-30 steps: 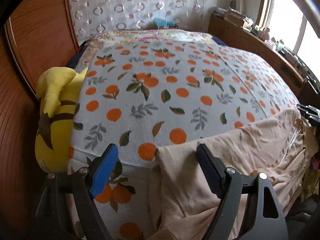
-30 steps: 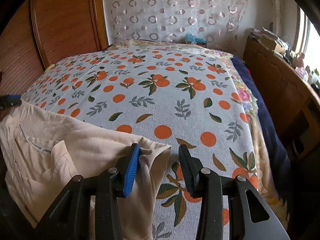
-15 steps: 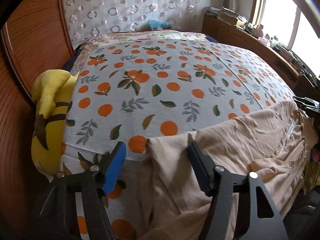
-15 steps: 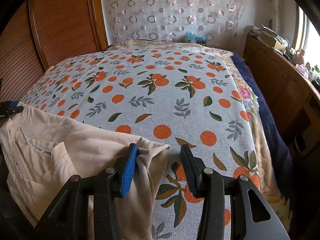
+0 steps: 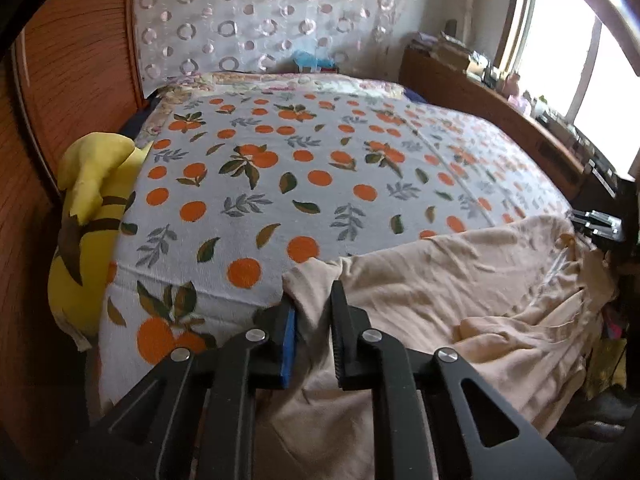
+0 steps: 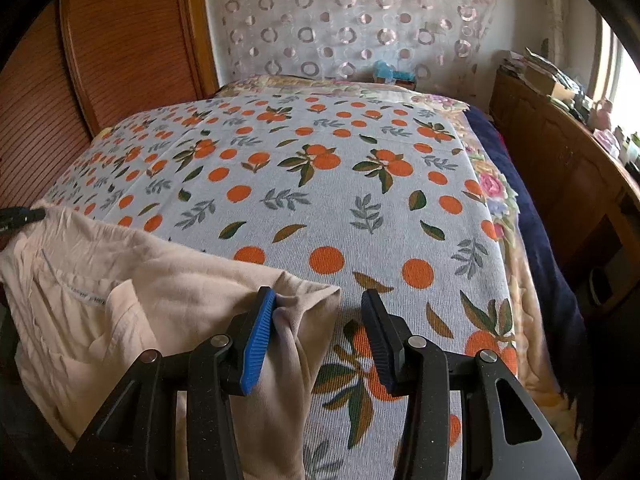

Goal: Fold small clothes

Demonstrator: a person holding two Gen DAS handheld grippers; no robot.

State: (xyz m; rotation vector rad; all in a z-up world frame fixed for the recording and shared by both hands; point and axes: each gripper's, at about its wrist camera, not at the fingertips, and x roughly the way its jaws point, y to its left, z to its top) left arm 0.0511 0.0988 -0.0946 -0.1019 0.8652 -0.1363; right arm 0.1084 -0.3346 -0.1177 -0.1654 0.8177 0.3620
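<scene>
The bed cover (image 5: 304, 184) is pale grey-white with orange dots, orange fruits and green and grey leaves. The shirt (image 5: 460, 288) on it is plain peach-beige. A soft toy (image 5: 84, 216) beside the bed is bright yellow with brown stripes. The curtain (image 6: 352, 20) is white with rings — grey and pink ones. The wardrobe (image 6: 120, 40) is reddish-brown wood.

- Beige garment (image 5: 460, 292): its lower part runs off the bottom edge in both views; the fold between the left gripper (image 5: 312, 316) pads is hidden past their tips.
- Label (image 6: 86, 296) inside the garment's collar: print too small to read.
- Yellow plush toy (image 5: 86, 216): half hidden behind the bed's edge.
- Clutter on the windowsill shelf (image 5: 472, 58): too blurred to identify.
- Blue object (image 6: 390, 72) at the bed's head: shape unclear.
</scene>
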